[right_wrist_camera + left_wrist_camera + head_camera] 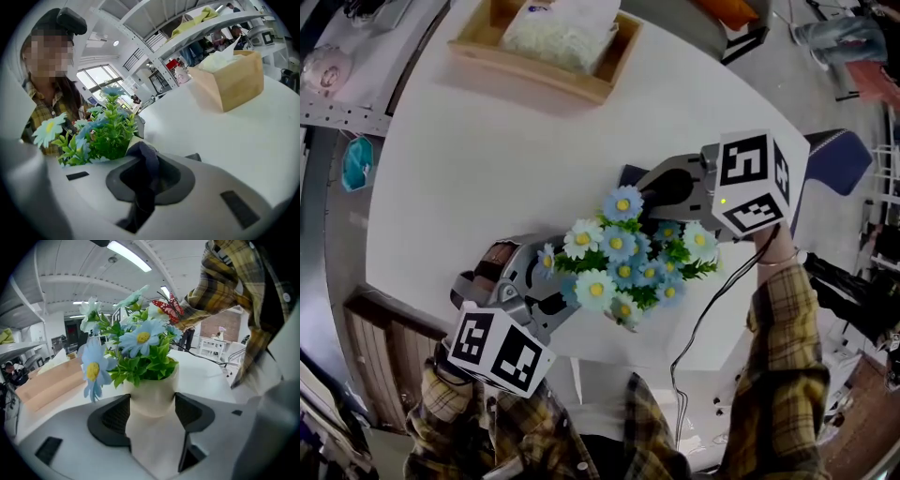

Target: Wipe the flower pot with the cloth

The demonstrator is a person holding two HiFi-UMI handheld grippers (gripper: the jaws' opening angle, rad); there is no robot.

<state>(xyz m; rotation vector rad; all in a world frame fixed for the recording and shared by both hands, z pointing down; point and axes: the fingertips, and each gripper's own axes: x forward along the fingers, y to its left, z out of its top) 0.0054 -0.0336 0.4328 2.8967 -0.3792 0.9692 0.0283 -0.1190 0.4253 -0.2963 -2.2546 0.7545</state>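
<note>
White and smooth, the flower pot (152, 392) is clamped by its sides between the pads of the left gripper (151, 411), at the near edge of the round table (487, 178). From above, its blue and white flowers (623, 262) hide it. The right gripper (149, 177) pinches a dark blue cloth (147, 157) just beside the pot's rim. The pot looks stiff, light, top-heavy and probably slick, so a low hold on its body seems safest, with gentle wiping pressure
</note>
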